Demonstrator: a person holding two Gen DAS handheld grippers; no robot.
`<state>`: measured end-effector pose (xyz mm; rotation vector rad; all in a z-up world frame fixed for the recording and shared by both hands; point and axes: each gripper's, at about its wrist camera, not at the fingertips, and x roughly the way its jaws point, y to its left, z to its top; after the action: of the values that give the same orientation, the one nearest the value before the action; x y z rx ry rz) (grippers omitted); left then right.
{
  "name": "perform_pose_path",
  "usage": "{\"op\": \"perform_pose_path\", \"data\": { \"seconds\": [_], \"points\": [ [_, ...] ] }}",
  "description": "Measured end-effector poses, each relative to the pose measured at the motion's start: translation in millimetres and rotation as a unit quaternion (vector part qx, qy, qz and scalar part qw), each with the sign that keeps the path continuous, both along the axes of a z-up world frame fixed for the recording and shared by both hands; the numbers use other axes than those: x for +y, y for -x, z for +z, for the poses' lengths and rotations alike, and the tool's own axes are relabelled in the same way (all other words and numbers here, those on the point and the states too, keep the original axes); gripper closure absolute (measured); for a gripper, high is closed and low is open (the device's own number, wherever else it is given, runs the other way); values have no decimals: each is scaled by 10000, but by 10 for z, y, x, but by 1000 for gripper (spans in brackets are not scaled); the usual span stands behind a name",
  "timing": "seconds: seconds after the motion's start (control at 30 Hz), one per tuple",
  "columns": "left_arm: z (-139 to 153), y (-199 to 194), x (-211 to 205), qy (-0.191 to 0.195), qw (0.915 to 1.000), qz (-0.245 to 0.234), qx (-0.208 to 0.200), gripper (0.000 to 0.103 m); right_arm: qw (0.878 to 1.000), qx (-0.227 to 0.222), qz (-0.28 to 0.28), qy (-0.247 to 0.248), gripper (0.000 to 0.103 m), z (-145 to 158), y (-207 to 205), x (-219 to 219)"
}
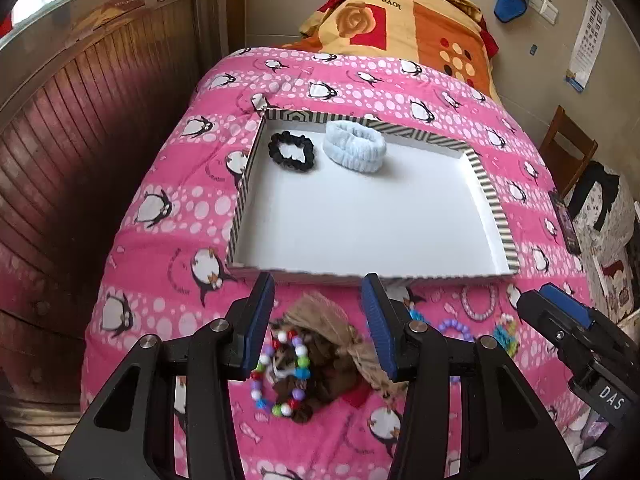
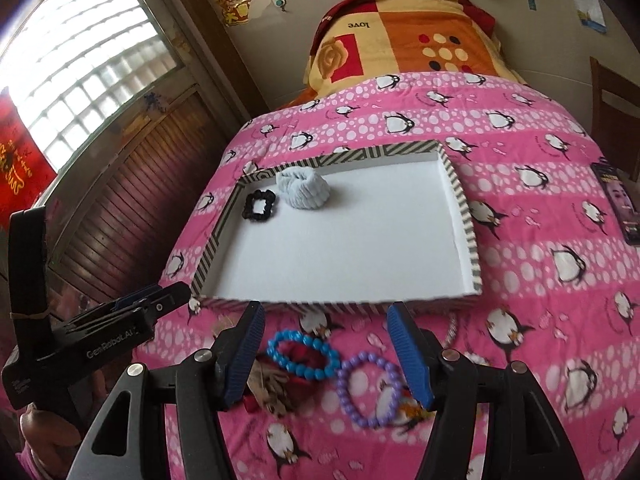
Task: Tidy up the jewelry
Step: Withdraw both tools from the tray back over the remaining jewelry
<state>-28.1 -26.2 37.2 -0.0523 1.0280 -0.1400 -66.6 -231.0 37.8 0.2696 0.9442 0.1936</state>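
Bracelets of plastic beads lie loose on the pink penguin bedspread (image 2: pixel 532 184), just short of the striped tray (image 2: pixel 466 216): a blue bracelet (image 2: pixel 304 354) and a purple bracelet (image 2: pixel 370 390) below the right gripper (image 2: pixel 326 346), a multicoloured bracelet (image 1: pixel 280 376) below the left gripper (image 1: pixel 318 328). They look light, hard-beaded, floppy on elastic and likely slippery; pinching across one side of a ring seems best. Both grippers tilt downward, jaws spread and empty. A black scrunchie (image 1: pixel 291 150) and a pale blue band (image 1: pixel 355 145) already sit in the tray.
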Motion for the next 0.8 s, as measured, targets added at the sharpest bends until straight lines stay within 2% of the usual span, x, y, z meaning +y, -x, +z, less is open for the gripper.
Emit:
{"op": "perform_pose_path", "data": {
  "seconds": [0.43, 0.8],
  "points": [
    [47, 385, -60, -89, 9999, -11, -83, 58, 9999, 22, 54, 113, 42, -3, 319, -84],
    [33, 489, -108, -115, 9999, -37, -79, 58, 9999, 59, 25, 82, 41, -12, 396, -173]
  ]
}}
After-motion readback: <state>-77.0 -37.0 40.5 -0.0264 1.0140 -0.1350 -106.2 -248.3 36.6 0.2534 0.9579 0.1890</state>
